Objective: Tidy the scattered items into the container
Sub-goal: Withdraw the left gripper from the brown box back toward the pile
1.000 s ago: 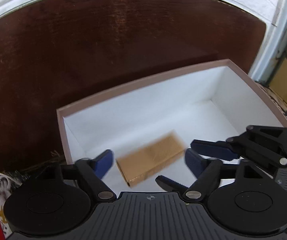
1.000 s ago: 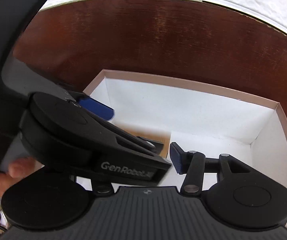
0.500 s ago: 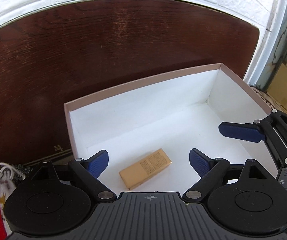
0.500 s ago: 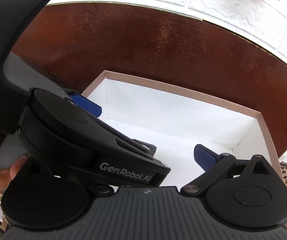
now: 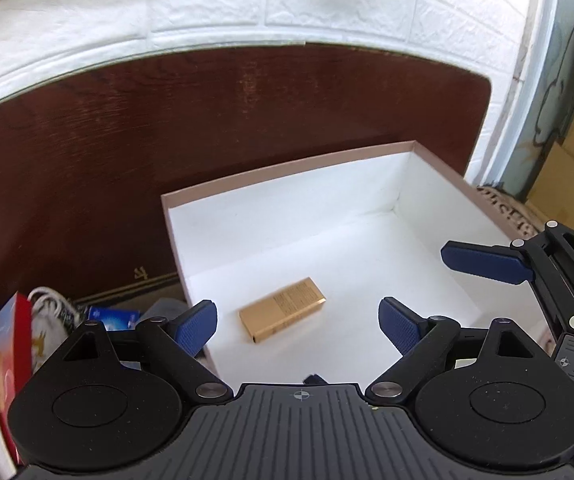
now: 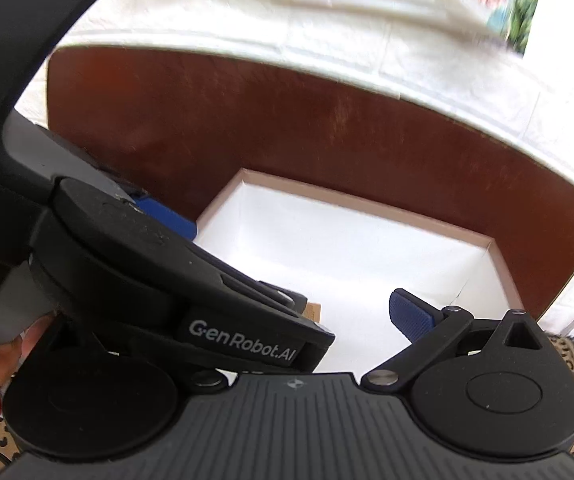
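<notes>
A: Both claws have backed away and risen since a second ago. Left wrist view: left claw point(image 5: 297, 322) wide, nothing between its pads. Gold box point(image 5: 282, 309) lies flat on the floor of the container point(image 5: 287, 170), near its left wall.

B: Right claw?

A: One blue finger of the right claw point(image 5: 485, 262) shows at right, over the container, gripping nothing.

B: Right wrist view?

A: Right claw point(image 6: 315, 316) spread wide, empty (left claw body blocks half the view).

B: Progress?

A: One item in. Clutter point(image 5: 39, 320) waits on the worktop point(image 5: 167, 128) left of the container; I judge most work remains.
</notes>
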